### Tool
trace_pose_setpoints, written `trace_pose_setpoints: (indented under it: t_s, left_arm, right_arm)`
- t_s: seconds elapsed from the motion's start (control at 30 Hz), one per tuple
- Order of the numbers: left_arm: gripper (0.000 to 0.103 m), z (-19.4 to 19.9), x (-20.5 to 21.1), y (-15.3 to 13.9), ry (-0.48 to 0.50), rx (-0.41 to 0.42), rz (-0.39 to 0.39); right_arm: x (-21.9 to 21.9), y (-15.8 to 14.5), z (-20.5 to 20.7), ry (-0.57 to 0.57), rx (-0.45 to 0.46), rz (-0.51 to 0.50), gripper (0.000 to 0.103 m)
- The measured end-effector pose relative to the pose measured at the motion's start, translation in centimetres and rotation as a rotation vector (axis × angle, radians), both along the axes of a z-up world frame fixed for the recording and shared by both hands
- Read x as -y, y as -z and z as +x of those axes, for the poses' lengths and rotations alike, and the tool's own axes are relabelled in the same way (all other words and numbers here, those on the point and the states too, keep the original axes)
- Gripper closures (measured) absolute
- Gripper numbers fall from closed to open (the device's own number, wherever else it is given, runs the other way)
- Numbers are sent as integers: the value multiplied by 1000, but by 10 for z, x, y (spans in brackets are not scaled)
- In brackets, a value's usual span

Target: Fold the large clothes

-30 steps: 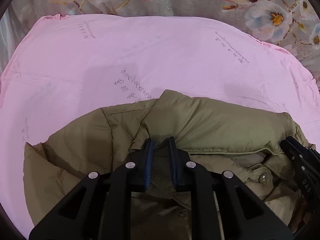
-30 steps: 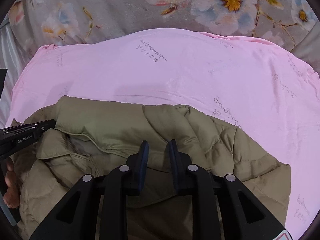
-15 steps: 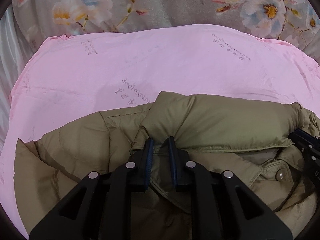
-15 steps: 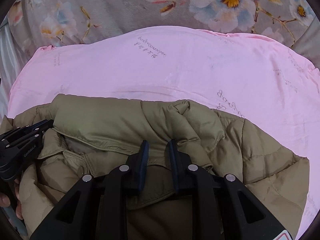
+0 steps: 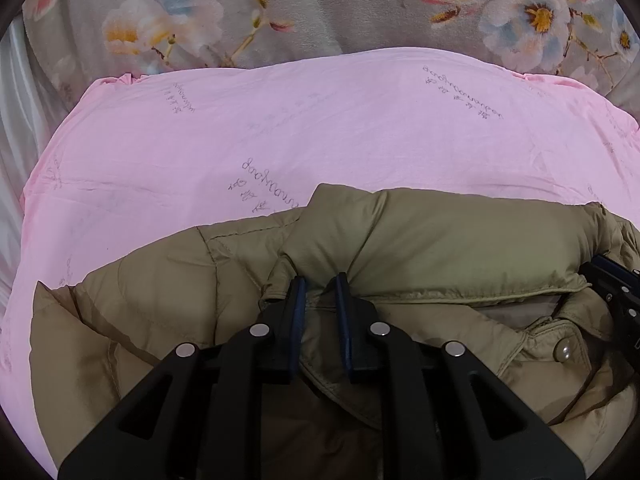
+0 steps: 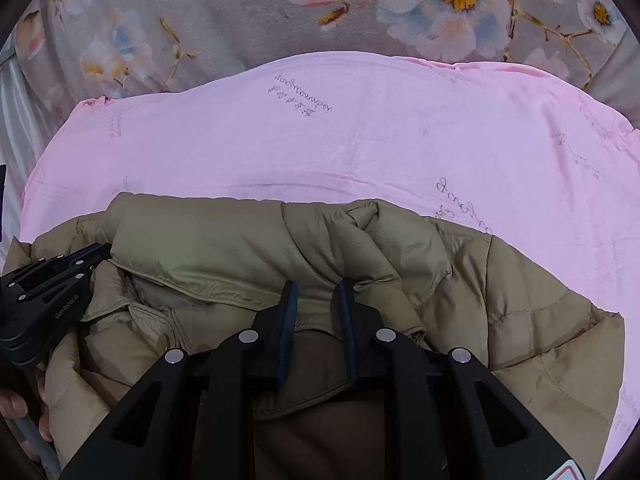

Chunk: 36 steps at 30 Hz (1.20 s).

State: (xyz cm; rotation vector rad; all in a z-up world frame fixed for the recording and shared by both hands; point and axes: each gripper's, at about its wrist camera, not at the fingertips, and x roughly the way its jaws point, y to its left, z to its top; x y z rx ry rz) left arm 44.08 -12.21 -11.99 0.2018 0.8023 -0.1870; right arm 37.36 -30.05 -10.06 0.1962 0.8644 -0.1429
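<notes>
An olive-green puffer jacket [image 5: 460, 248] lies bunched on a pink sheet [image 5: 320, 128], collar side away from me. My left gripper [image 5: 320, 292] is shut on the jacket's fabric near the collar's left end. My right gripper [image 6: 316, 296] is shut on the jacket [image 6: 240, 240] near the collar's right end. The right gripper also shows at the right edge of the left wrist view [image 5: 616, 296]. The left gripper shows at the left edge of the right wrist view [image 6: 44, 292]. A snap button [image 5: 564, 353] shows on the jacket's front.
The pink sheet [image 6: 360, 148] with faint printed script covers the surface. A grey floral blanket [image 5: 320, 4] lies beyond it, also in the right wrist view [image 6: 240, 12]. White fabric [image 5: 16, 92] shows at the far left. A hand [image 6: 16, 404] holds the left gripper.
Both grippers have drawn back toward me with the jacket in their grip. More of the pink sheet and floral blanket shows beyond the jacket, and the jacket's shoulders have spread wider.
</notes>
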Motion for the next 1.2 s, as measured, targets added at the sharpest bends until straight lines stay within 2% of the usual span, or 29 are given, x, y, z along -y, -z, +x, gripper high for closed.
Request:
trace_pose_setpoints:
  t_s: [0.33, 0.47, 0.5, 0.53, 0.57, 0.63, 0.67, 0.77, 1.0, 1.1, 1.2]
  left_arm:
    - [89, 0, 4, 1, -6, 6, 25]
    - [88, -6, 5, -3, -12, 10, 53]
    - [87, -11, 0, -7, -10, -3, 39]
    - [76, -20, -10, -13, -7, -20, 11]
    - [54, -34, -24, -23, -5, -23, -37]
    - [39, -71, -63, -43, 15, -16, -140]
    - [35, -85, -78, -49, 25, -18, -171]
    - [32, -135, -131, -58, 27, -52, -204]
    - [30, -257, -244, -33, -9, -190, -279]
    - [30, -299, -272, -16, -41, -247, -307]
    - [30, -329, -285, 1, -49, -319, -356]
  right_arm:
    - [0, 1, 1, -1, 0, 1, 86]
    - [7, -8, -12, -3, 19, 60, 84]
    - [10, -20, -31, 6, 37, 87, 80]
    - [11, -30, -47, -2, 68, 110, 77]
    - [13, -46, -75, -24, 110, 134, 74]
    - [20, -65, -123, -35, 132, 144, 64]
    - [24, -73, -156, -44, 141, 149, 58]
    - [41, -79, -242, -36, 121, 168, 47]
    - [64, -38, -410, 20, -20, 288, 42]
    - [55, -16, -456, 15, -59, 376, 41]
    - [43, 4, -481, 6, -83, 464, 41]
